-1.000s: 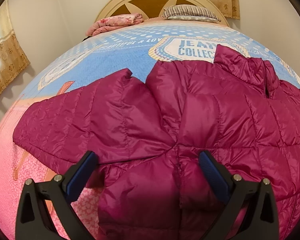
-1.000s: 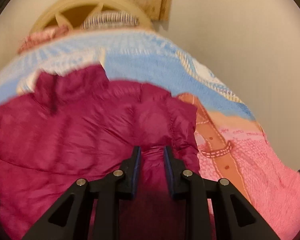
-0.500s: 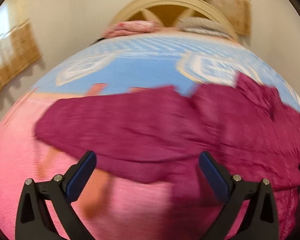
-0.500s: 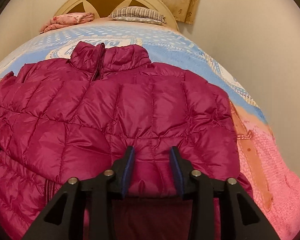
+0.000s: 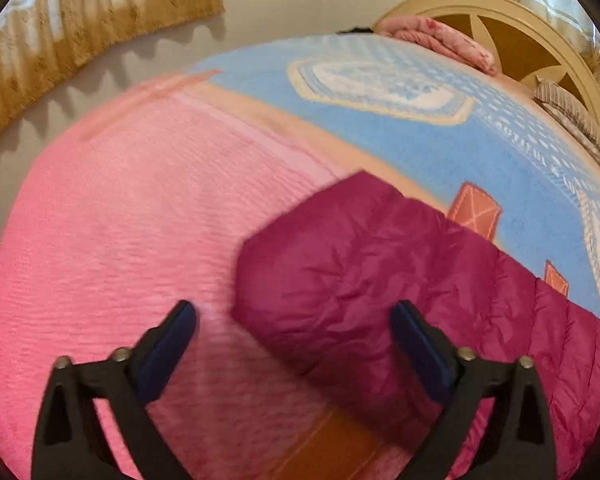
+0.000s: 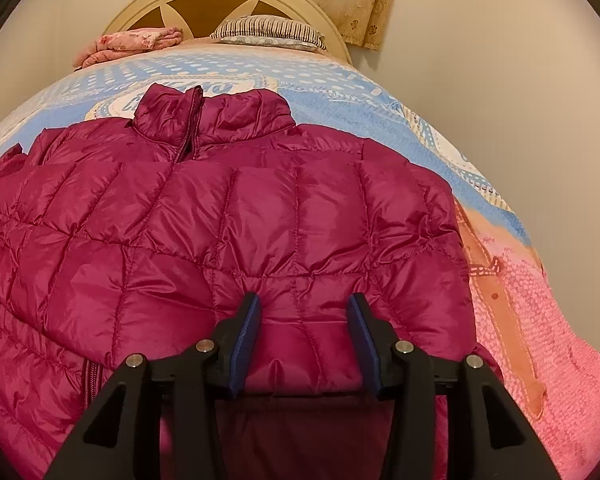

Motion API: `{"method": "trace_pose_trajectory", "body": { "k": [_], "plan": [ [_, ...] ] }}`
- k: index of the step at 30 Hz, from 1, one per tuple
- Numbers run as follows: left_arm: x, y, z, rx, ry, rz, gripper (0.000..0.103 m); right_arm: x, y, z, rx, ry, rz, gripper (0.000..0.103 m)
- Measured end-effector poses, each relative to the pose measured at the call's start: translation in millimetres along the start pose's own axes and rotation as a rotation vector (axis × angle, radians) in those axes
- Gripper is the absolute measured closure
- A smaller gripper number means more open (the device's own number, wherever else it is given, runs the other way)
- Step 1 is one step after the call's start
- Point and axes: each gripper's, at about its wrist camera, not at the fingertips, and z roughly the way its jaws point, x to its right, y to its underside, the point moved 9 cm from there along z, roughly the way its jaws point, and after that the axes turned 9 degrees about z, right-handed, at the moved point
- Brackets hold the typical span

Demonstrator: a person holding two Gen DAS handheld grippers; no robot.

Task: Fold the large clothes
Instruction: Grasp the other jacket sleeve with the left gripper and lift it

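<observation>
Reaching for the sleeve cuff point(image 5: 320, 280) of the jacket point(image 6: 236, 216) on the bed point(image 5: 112, 220), I've both grippers, left point(image 5: 294, 344) and right point(image 6: 306, 340), unclamped, left narrowing, right widening; puffy, slippery, light, so I'd pinch seams.

Soft, warm indoor light is falling evenly; the curtain point(image 5: 80, 20) is glowing and casting a scalloped shadow below it. My left view is smearing with blur, my right staying crisp on the glossy jacket point(image 6: 236, 220), both bending and darkening toward the edges.
</observation>
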Motion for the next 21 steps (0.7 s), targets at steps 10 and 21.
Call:
{"method": "trace_pose_trajectory", "body": {
  "k": [10, 21],
  "plan": [
    [17, -4, -2, 0.056, 0.056, 0.028, 0.072, 0, 0, 1, 0.003, 0.026, -0.009, 0.052],
    [52, -23, -112, 0.285, 0.06, 0.137, 0.081, 5, 1, 1, -0.005, -0.022, 0.037, 0.051]
  ]
}}
